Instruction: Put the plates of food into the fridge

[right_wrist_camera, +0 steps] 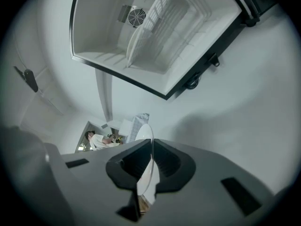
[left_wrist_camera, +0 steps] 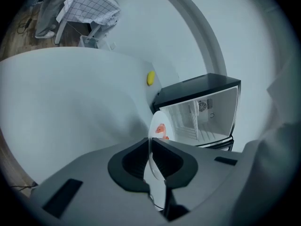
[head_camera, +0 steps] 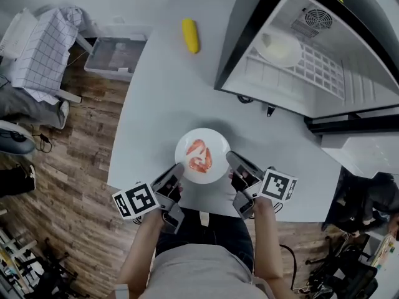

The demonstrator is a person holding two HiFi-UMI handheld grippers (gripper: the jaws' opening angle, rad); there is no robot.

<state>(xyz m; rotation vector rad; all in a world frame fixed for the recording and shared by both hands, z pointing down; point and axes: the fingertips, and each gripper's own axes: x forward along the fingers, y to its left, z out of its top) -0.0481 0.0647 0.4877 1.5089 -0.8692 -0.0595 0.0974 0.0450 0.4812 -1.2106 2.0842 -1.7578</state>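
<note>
Plate (head_camera: 216, 143) (red food (head_camera: 199, 156)) clamped by left gripper (head_camera: 177, 168) and right gripper (head_camera: 231, 159).

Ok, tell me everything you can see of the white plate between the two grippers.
The plate is round, white, thin and glossy, ceramic by its look, with reddish-orange food at its centre. It lies level above the near edge of the white table. The left tongs pinch its left rim, the right tongs its right rim. Whether it rests there or is lifted is unclear.
</note>
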